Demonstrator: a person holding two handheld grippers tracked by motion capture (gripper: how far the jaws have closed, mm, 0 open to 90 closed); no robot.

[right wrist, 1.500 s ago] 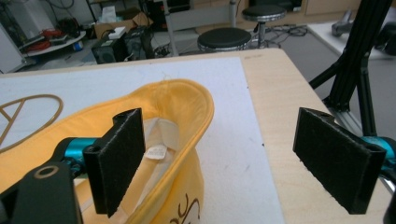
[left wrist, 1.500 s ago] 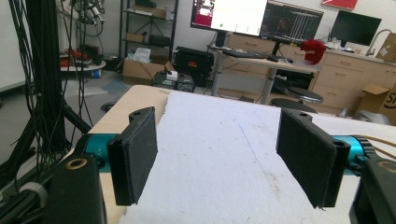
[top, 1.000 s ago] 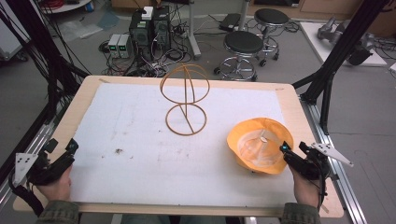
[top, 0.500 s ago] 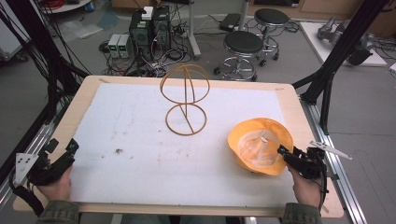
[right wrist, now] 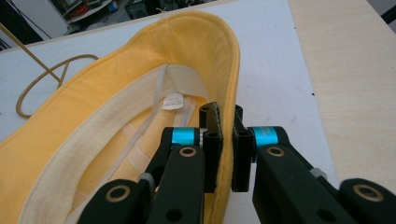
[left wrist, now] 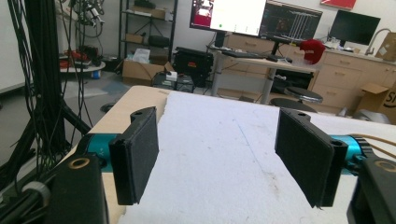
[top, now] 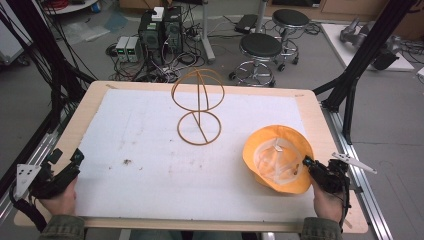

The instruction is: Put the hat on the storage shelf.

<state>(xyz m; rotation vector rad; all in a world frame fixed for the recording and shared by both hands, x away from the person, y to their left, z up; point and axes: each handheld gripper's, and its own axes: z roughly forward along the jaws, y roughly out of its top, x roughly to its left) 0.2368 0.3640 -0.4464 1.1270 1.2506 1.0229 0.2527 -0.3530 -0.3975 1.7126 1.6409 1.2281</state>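
A yellow bucket hat [top: 277, 157] lies upside down at the front right of the white mat, its pale lining and label facing up. My right gripper [top: 306, 162] has just been closing, and its jaws now pinch the near right brim. In the right gripper view the brim of the hat [right wrist: 116, 107] stands upright between the pads of the right gripper [right wrist: 226, 112]. A wire hat stand [top: 198, 107] rises upright at the middle back, and its base ring [right wrist: 42, 79] appears beyond the hat. My left gripper [top: 67, 155] rests at the front left edge, and its view shows the left gripper [left wrist: 219, 135] open with nothing between the pads.
The white mat [top: 150, 150] covers a wooden table [top: 330, 130] with bare strips at its sides. Black frame posts [top: 355, 65] stand at both back corners. Stools [top: 260, 47] and computer boxes [top: 160, 30] sit on the floor behind.
The right gripper's jaws, open around the hat's brim a second ago, have shut on it. Both hands, the hat and the stand have stayed in place.
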